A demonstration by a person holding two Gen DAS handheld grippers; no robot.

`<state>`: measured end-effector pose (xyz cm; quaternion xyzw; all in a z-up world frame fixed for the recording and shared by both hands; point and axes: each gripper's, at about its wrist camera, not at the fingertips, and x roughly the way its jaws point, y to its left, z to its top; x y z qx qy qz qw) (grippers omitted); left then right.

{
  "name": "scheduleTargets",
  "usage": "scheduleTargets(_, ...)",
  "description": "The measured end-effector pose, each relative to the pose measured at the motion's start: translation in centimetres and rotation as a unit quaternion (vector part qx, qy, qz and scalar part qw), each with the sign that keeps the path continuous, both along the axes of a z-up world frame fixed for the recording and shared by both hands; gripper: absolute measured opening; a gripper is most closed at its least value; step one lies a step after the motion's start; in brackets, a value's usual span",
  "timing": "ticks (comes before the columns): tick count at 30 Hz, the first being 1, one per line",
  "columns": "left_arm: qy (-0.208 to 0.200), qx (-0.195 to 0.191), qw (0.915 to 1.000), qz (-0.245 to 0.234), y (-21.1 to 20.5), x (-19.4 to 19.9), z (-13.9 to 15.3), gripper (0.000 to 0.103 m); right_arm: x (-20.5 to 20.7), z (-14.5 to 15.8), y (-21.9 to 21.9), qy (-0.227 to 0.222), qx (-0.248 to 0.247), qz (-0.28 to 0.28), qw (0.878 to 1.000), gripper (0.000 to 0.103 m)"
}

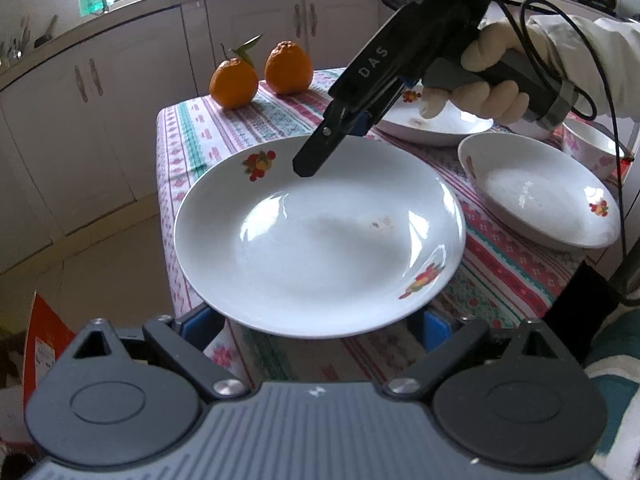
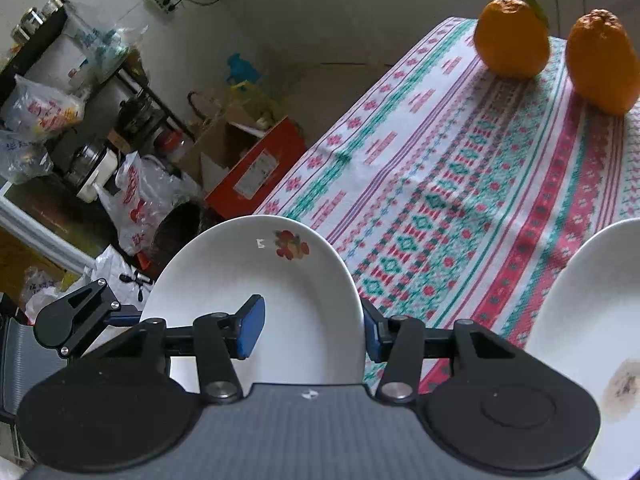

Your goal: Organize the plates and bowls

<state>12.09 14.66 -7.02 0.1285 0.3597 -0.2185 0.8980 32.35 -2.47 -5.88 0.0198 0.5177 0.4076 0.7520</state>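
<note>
A large white plate [image 1: 320,240] with fruit decals lies at the near corner of the table, its left part jutting past the table's edge. My right gripper [image 1: 316,160] reaches in from the upper right and is shut on the plate's far rim. In the right wrist view one blue pad presses inside the plate [image 2: 256,280] and the other outside the rim, my right gripper [image 2: 312,332] clamped between them. My left gripper [image 1: 318,322] stands open at the near rim, its blue pads partly hidden under the plate.
A shallow white bowl [image 1: 536,192], another plate [image 1: 436,124] and a small pink-patterned bowl [image 1: 588,148] stand at the right on the patterned tablecloth [image 1: 192,136]. Two oranges [image 1: 234,84] [image 1: 288,68] sit at the far corner. Boxes and bags [image 2: 132,196] crowd the floor beside the table.
</note>
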Motion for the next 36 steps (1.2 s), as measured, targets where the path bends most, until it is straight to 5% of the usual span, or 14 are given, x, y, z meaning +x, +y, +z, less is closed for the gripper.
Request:
scheduleTargets(16, -0.007, 0.006, 0.9991, -0.041, -0.3, 4.8, -0.8, 0.097, 3.1, -0.5, -1.5, -0.018, -0.018, -0.044, 0.999, 0.056)
scheduleTargets(36, 0.001, 0.0, 0.9994, -0.035, -0.1, 5.4, -1.1, 0.097, 3.2, -0.8, -0.7, -0.035, -0.036, -0.038, 0.998, 0.057)
